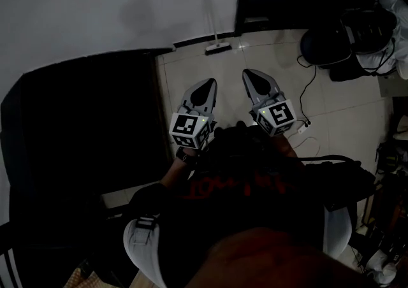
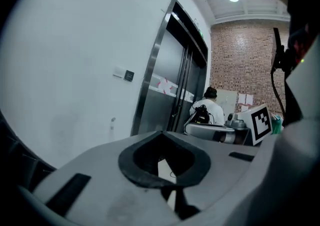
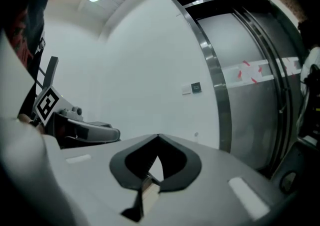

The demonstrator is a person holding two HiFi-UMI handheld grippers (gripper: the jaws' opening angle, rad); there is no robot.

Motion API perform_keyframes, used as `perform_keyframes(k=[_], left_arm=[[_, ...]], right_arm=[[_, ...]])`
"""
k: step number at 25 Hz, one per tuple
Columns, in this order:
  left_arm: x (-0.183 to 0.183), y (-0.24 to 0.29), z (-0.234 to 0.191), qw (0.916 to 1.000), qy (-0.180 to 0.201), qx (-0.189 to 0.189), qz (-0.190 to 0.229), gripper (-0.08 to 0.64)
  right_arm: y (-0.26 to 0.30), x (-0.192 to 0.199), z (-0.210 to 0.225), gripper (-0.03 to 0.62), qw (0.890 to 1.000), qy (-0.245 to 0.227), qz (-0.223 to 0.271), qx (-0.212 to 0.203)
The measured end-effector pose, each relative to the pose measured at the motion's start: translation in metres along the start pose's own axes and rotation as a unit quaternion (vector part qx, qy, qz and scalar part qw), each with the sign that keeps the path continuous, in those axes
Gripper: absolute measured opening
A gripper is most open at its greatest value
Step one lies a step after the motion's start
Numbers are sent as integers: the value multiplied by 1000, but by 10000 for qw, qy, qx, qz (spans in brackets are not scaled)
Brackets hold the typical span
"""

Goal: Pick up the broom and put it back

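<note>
A white wall (image 1: 95, 6) fills the upper left, with a broad dark slab (image 1: 83, 127) below it along the left. A steel lift door (image 2: 170, 85) stands just right of the wall. Pale floor tiles (image 1: 344, 108) run between the grippers and the wall. Black bags (image 1: 338, 44) sit at the right, with a thin cable (image 1: 307, 86) trailing beside them.

The broom (image 1: 211, 16) leans against the wall beside the door frame. Its long handle is near upright, tip up, and its head is on the tiles. The left gripper (image 1: 208, 83) and right gripper (image 1: 248, 75) point toward it from well apart, each with its jaws pressed together and empty.
</note>
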State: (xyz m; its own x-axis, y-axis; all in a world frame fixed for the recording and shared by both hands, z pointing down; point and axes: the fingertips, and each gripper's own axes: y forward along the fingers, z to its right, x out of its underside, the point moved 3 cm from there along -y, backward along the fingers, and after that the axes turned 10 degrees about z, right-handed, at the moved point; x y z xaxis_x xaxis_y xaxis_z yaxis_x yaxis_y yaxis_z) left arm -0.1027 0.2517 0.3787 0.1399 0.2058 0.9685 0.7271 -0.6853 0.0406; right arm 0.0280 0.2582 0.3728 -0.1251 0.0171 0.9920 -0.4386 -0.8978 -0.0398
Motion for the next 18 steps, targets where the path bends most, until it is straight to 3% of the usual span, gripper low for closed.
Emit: perform_keyframes(k=[8,11,18], left_arm=[[10,1,15,9997,-50,-214,-59,5],[7,-7,17,9992,156,-374,-47,5],[-2,-5,33,9995,301,-41,-4,5]], right_arm=[[-25,11,9,0,9999,91,-47,15],[-32,13,5,0,9998,141,-152,-53],[-37,3,-1,0,9999,97,-104,-72]])
